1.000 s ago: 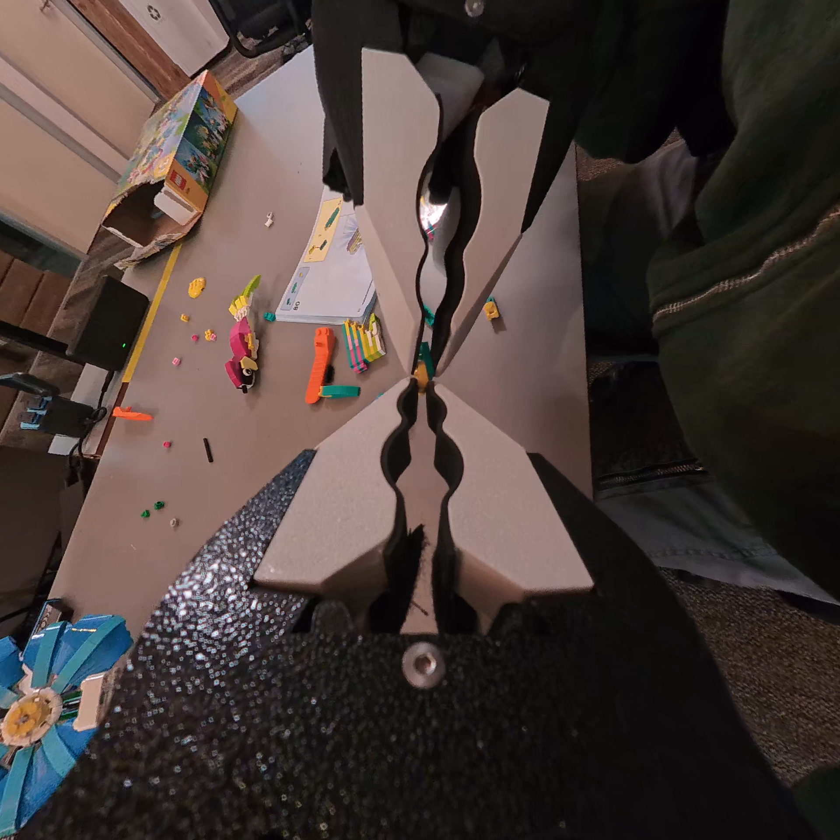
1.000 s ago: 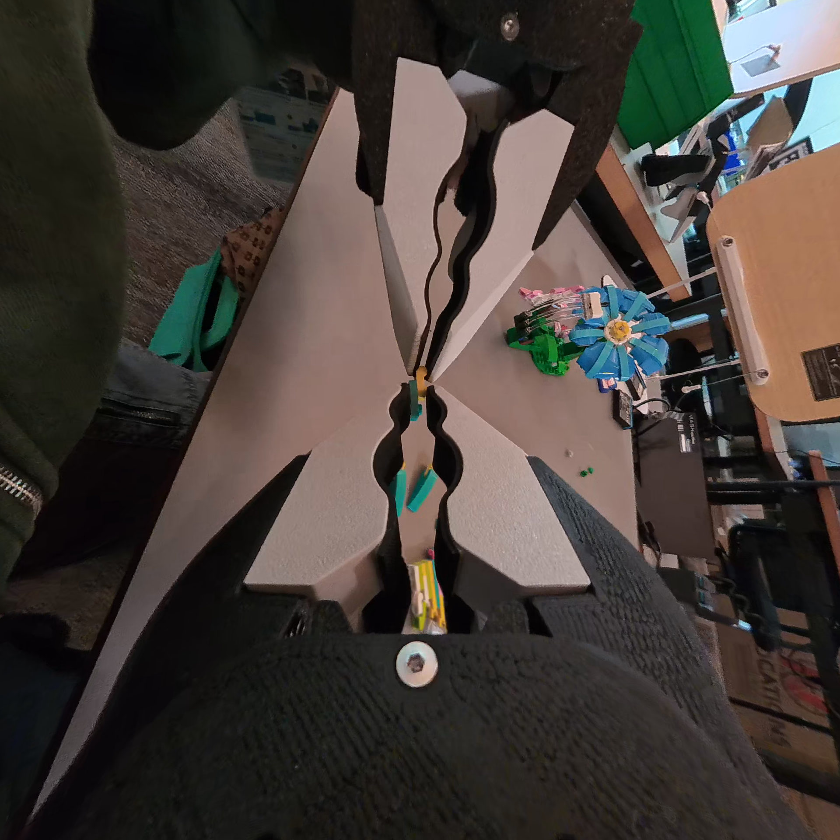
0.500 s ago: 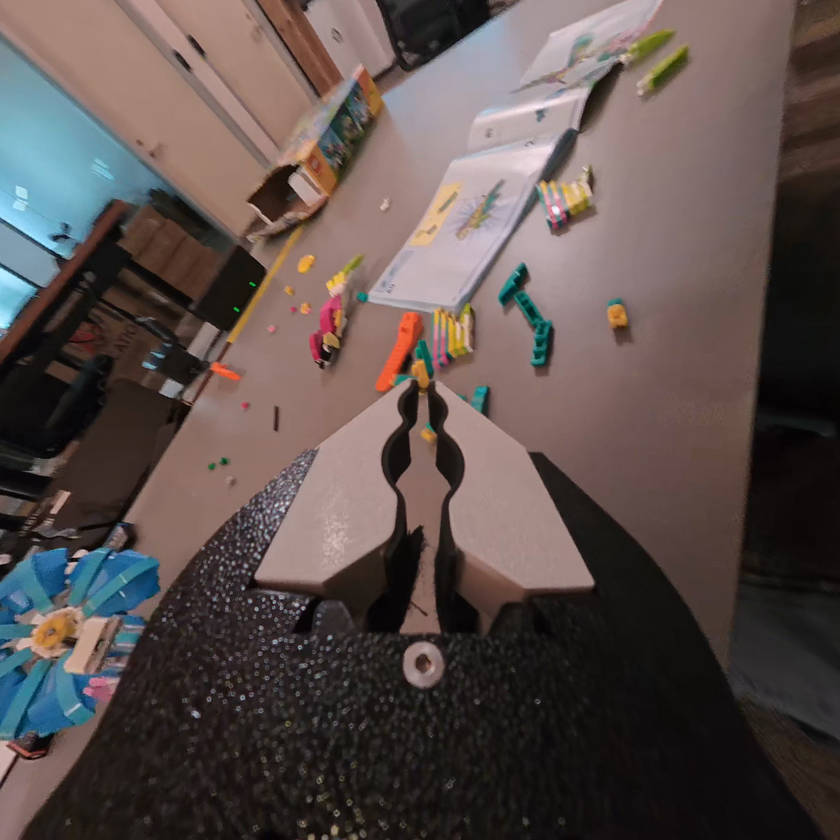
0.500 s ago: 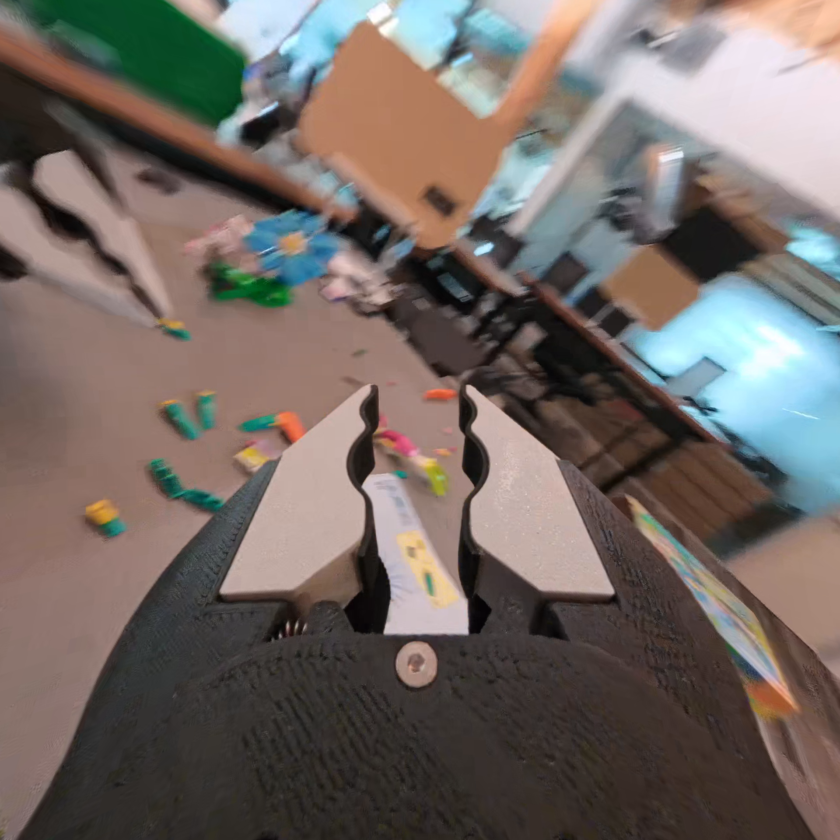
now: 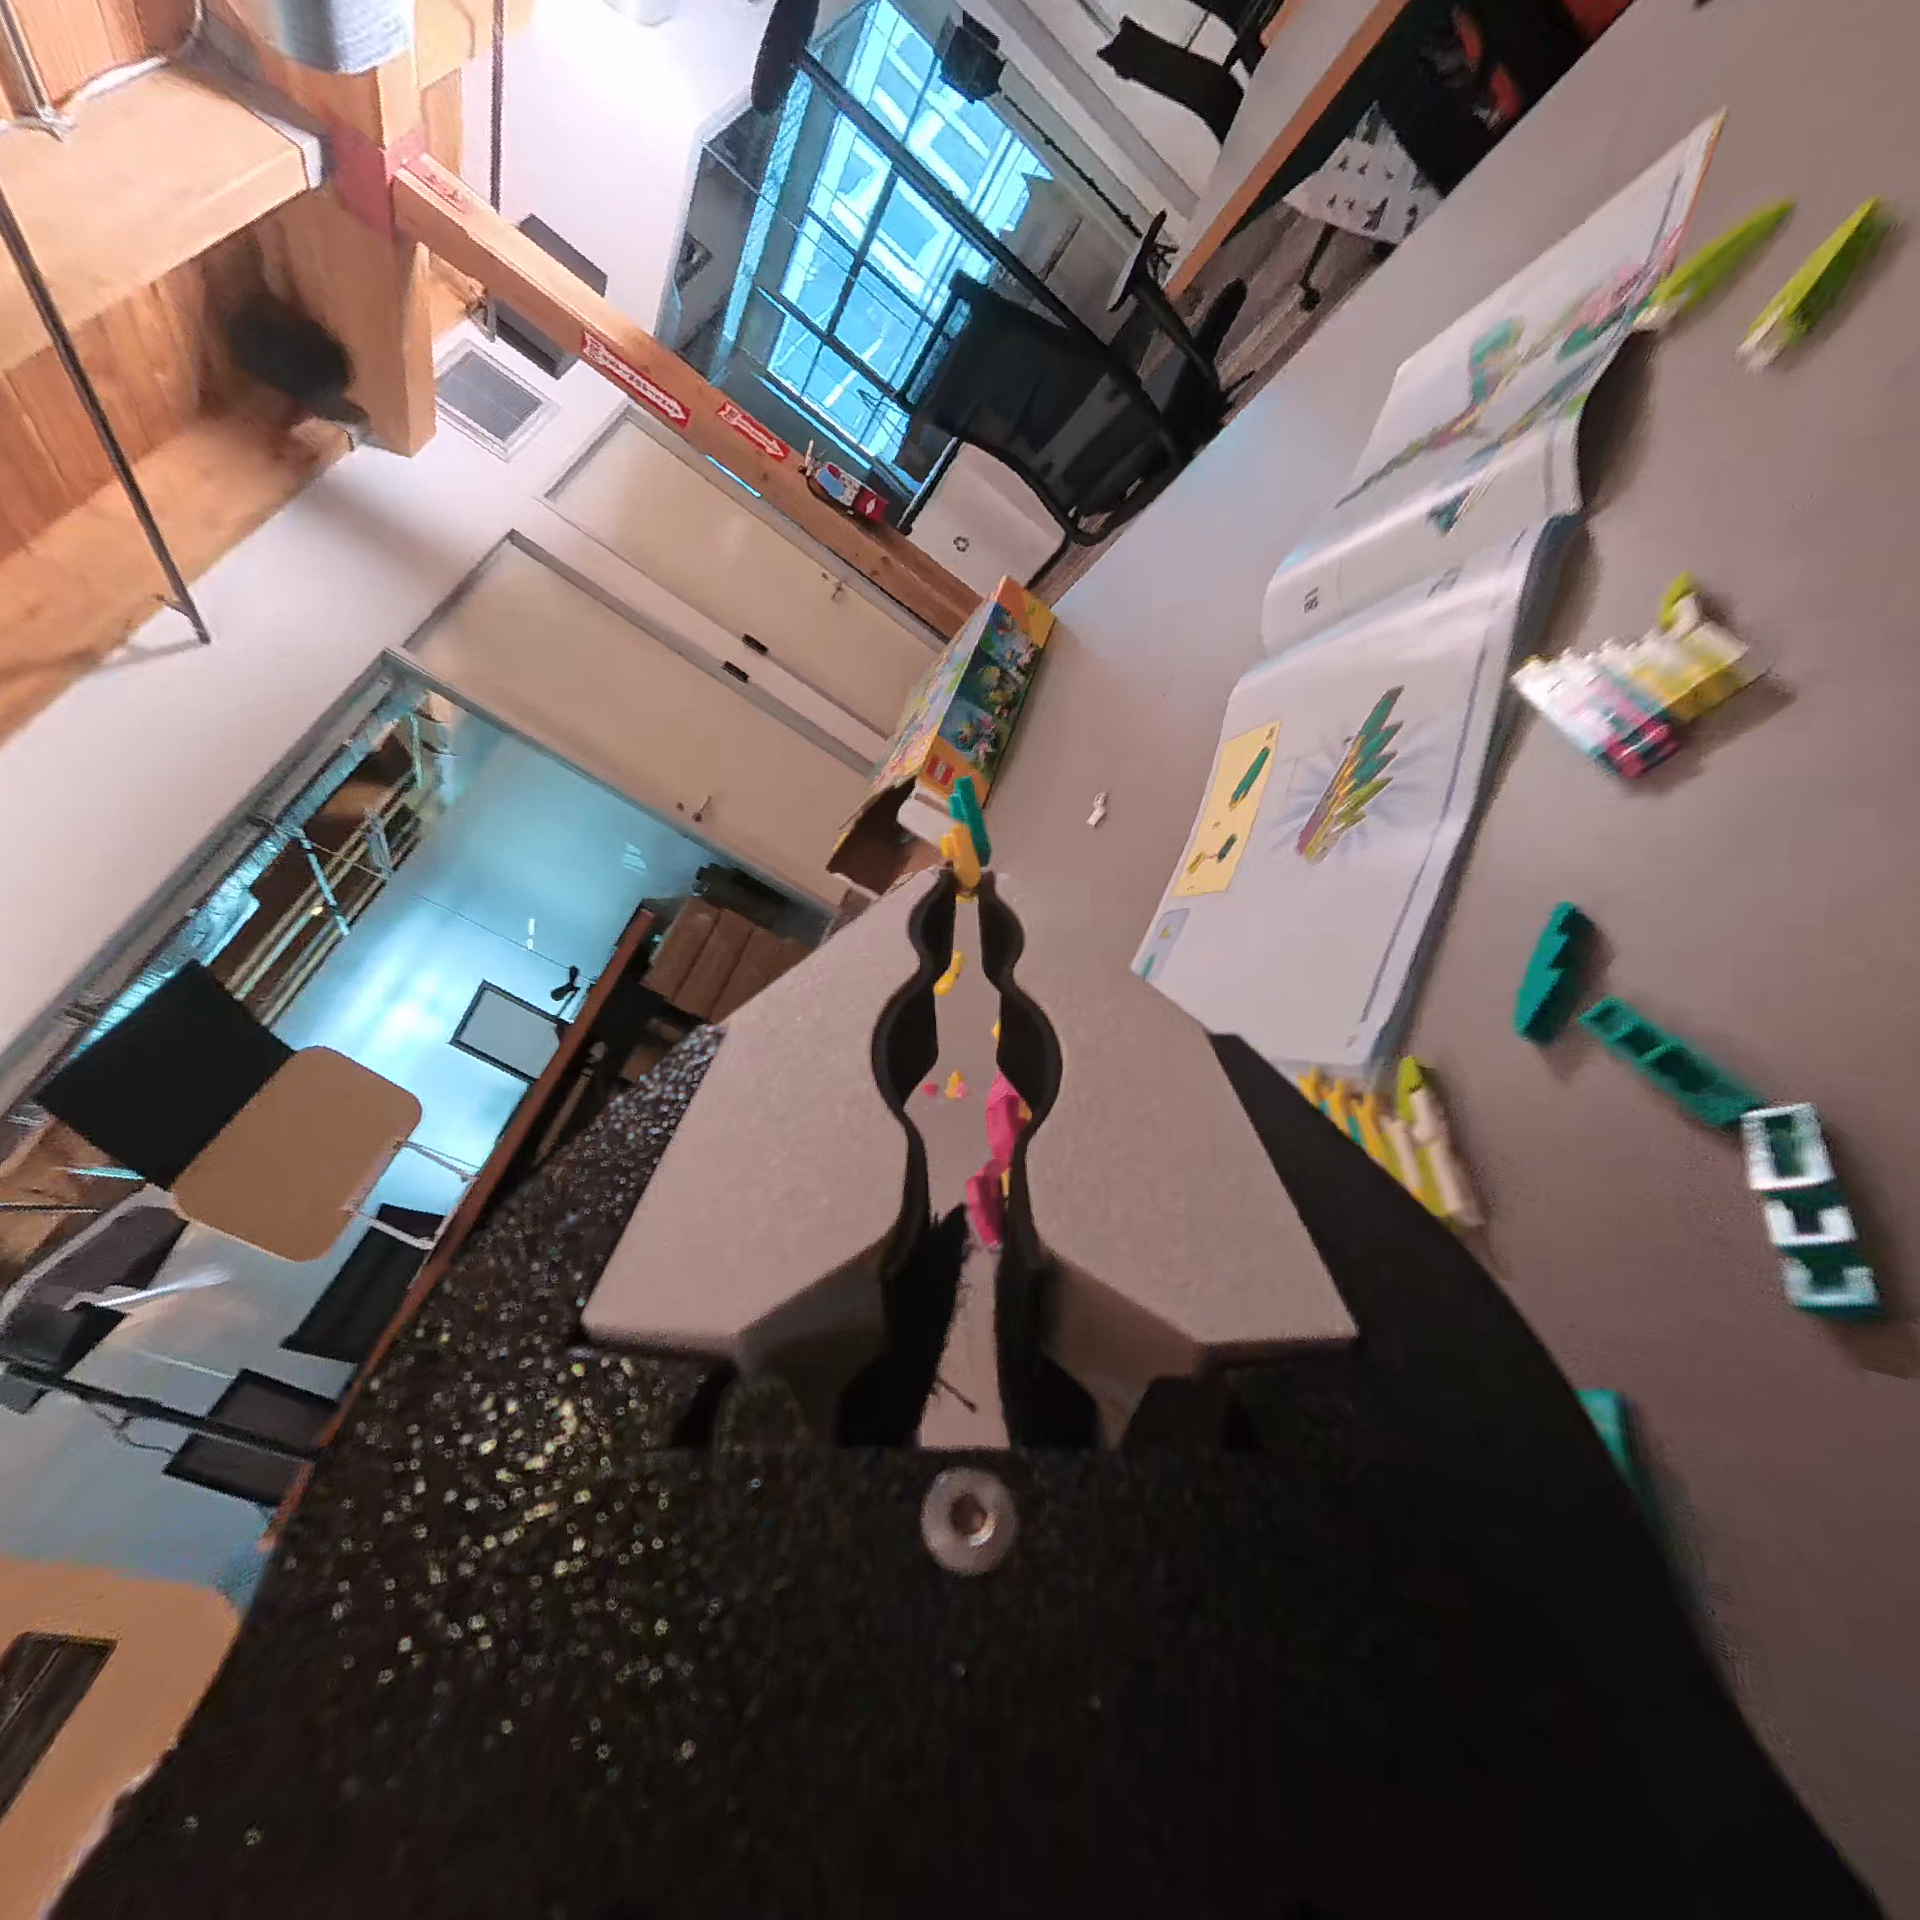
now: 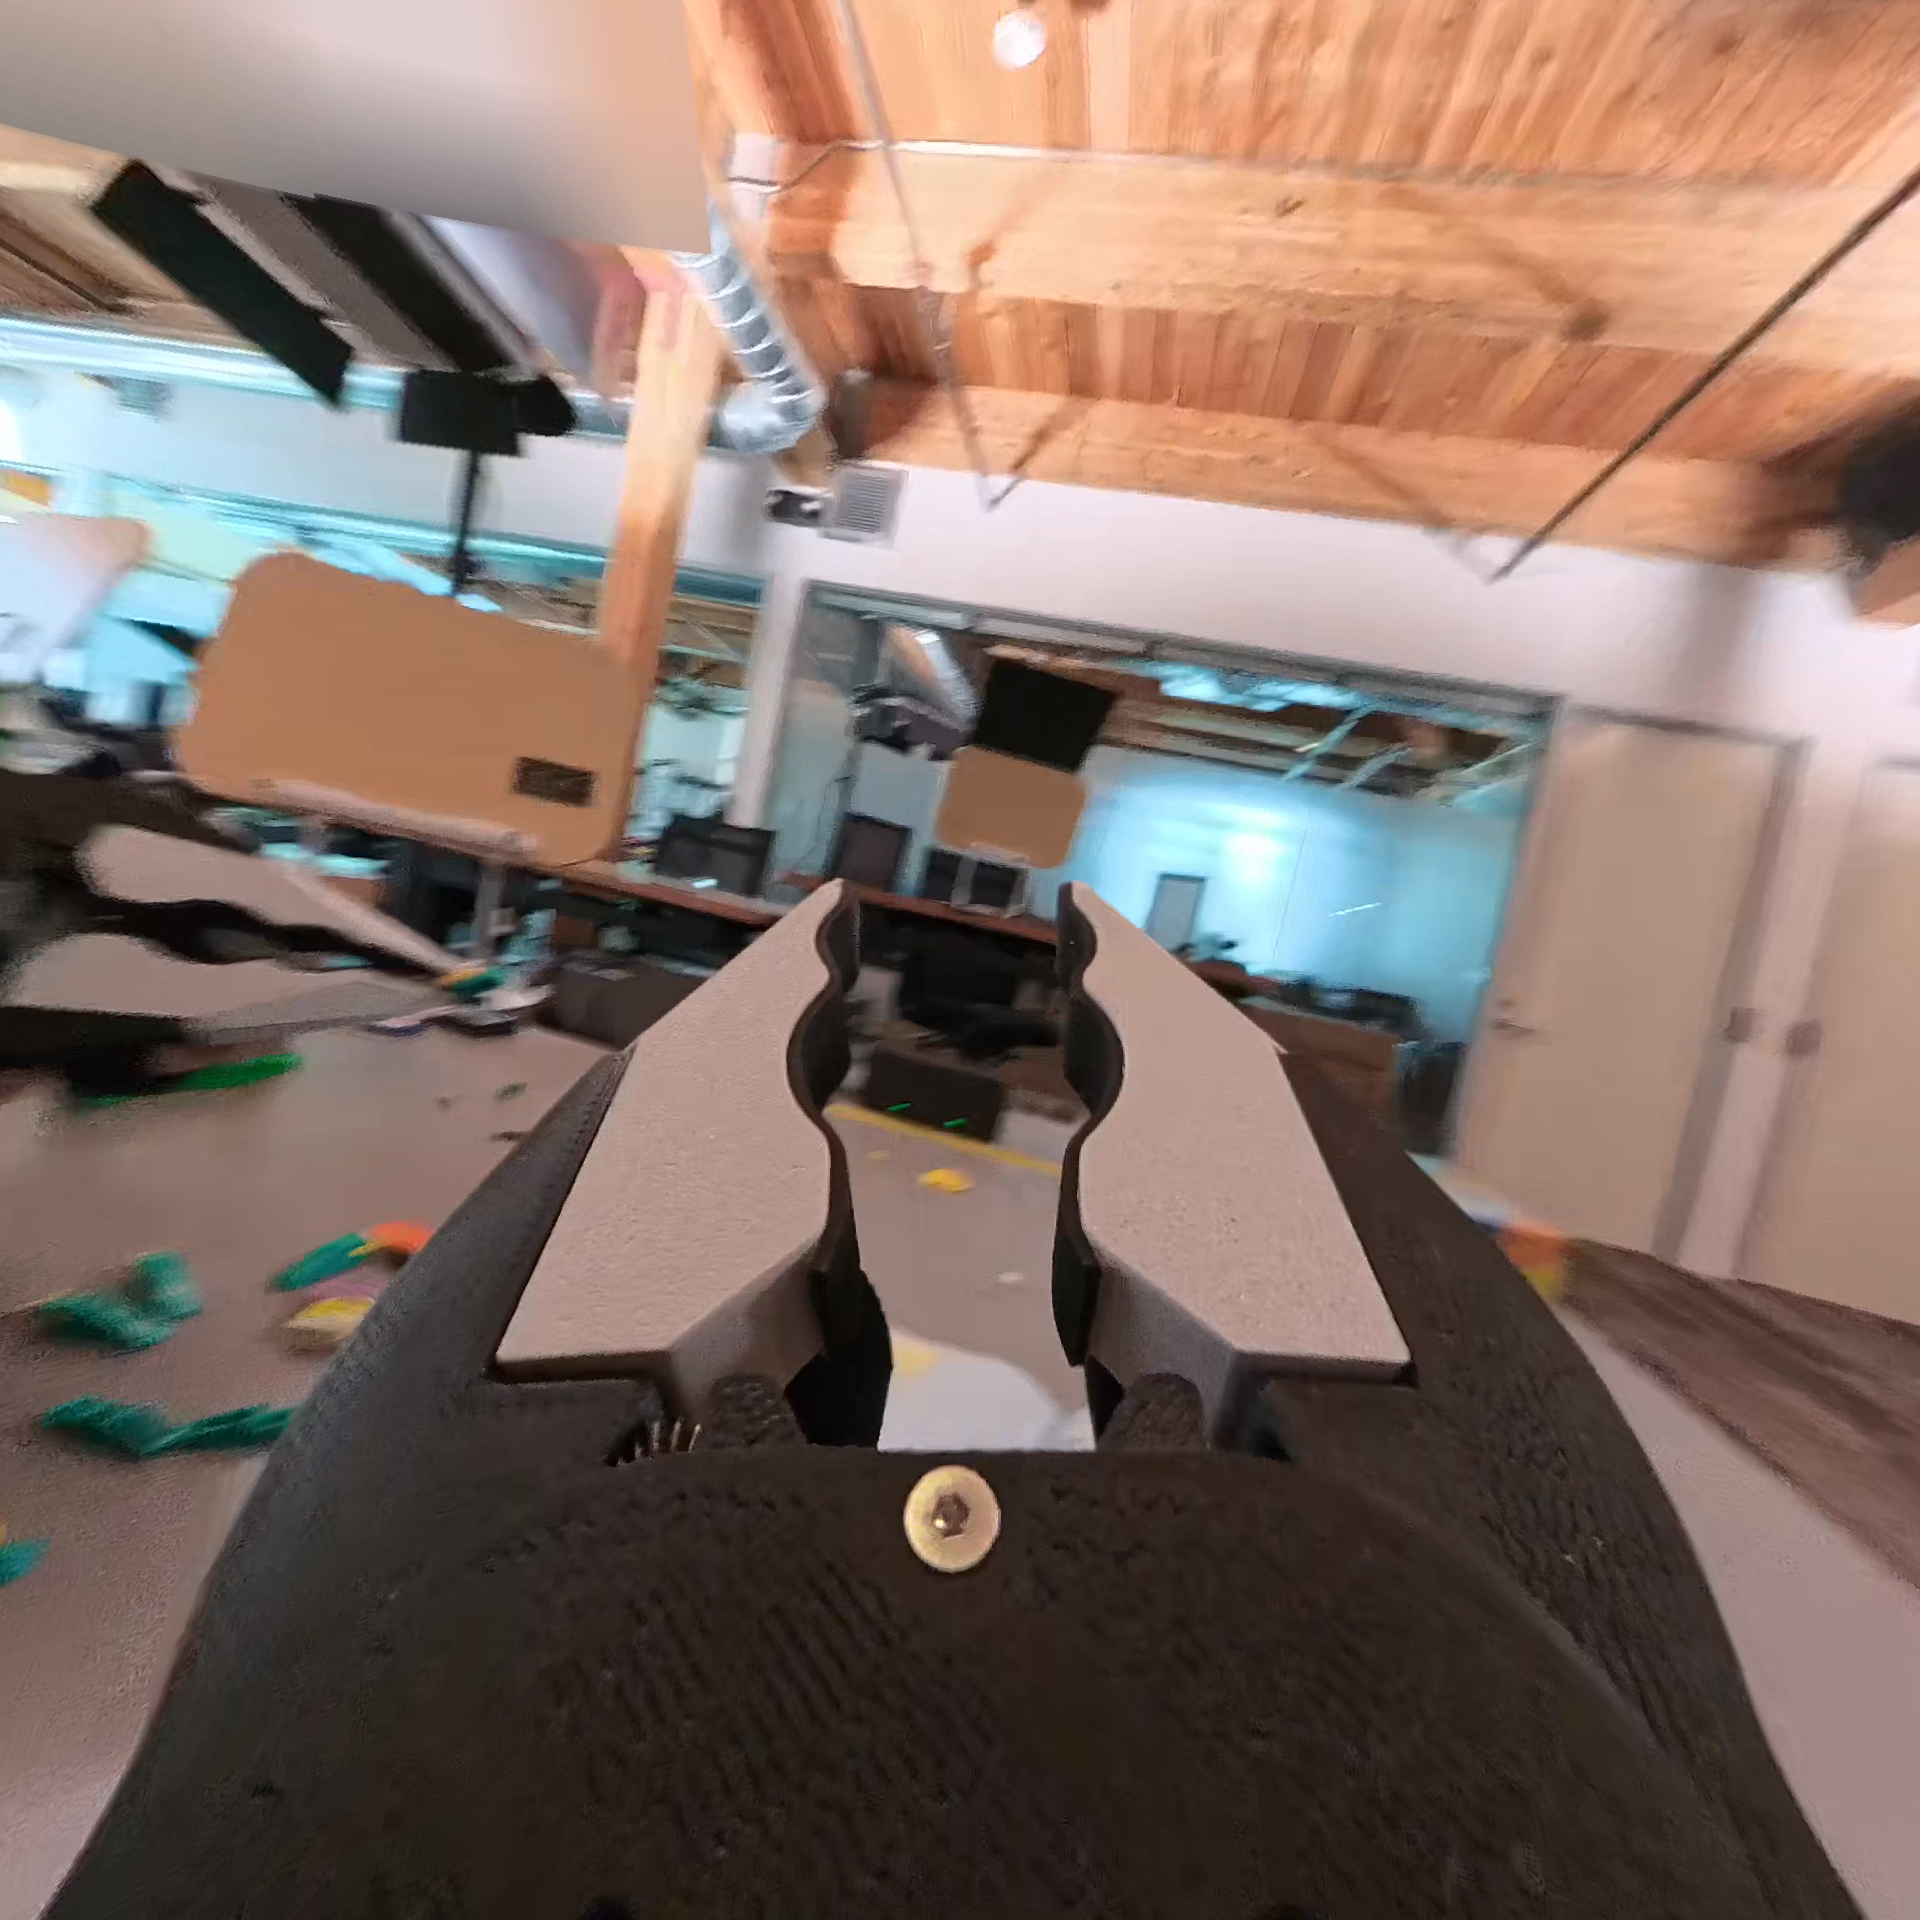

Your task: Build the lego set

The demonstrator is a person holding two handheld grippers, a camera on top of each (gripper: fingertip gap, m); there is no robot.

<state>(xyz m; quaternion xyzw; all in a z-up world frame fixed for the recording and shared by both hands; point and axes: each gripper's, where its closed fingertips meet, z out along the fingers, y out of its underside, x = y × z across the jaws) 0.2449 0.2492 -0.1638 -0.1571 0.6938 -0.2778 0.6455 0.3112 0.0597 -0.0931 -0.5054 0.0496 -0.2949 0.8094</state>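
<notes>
My left gripper is shut on a small yellow-and-teal lego piece and holds it up above the grey table. In the right wrist view the left gripper shows at the far left with the piece at its tips. My right gripper is open and empty, raised above the table and pointing into the room. The open instruction booklet lies on the table. Loose teal pieces lie beside the booklet.
Two striped assemblies, lime pieces, the lego box and a pink build lie on the table. Teal pieces, an orange piece and a yellow piece lie below the right gripper.
The grippers were tip to tip on the small piece. The right gripper let go, opened and swung away and up. The left gripper kept the piece and tilted up.
</notes>
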